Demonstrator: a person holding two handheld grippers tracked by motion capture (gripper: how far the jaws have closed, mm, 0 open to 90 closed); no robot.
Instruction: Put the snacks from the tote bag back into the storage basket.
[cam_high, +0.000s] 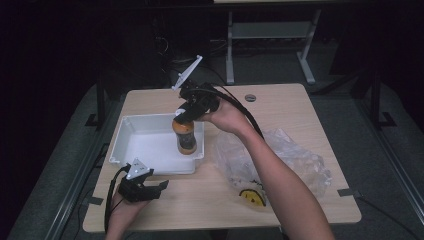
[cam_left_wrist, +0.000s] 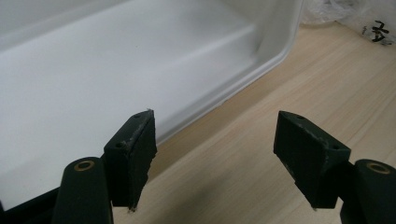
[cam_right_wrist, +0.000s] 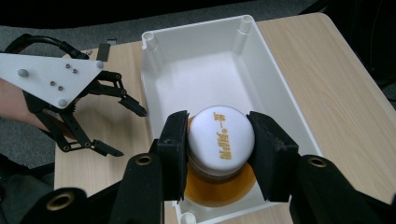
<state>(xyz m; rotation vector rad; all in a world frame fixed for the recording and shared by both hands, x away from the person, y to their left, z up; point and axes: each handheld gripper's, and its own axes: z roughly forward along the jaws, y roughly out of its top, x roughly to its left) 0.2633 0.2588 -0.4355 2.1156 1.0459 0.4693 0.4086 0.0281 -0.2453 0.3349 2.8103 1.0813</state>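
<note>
Fingers (cam_right_wrist: 173, 149) of the right gripper (cam_right_wrist: 219, 154) were clamped on the white cap of the orange drink bottle (cam_high: 185, 138), one black pad on each side of the cap, with the camera looking straight down the bottle's length. The bottle stood upright, its long axis vertical, directly beneath those fingers and inside the white tray (cam_high: 131, 131), toward the tray's right-hand end. Whether its base rested on the tray floor or hung just above it could not be told. Judged from this, the coming move turned on that vertical line: straight down would seat the bottle, and letting go of the cap would leave it standing.

Outward from the tray, the left gripper (cam_high: 161, 188) lay on the table just beside the tray's near wall, its jaws standing well apart with nothing between them, pointing along the wall toward the tray's near right corner. It was the farther of the two from the bottle and had no part in the hold.

To the right of the tray lay a crumpled clear plastic bag (cam_high: 295, 160), near but not touching it. The tray sat on a pale wooden table (cam_high: 300, 107). Beyond the table's far edge the room was dark, with the legs of a grey desk frame (cam_high: 305, 60) on a grey floor.
</note>
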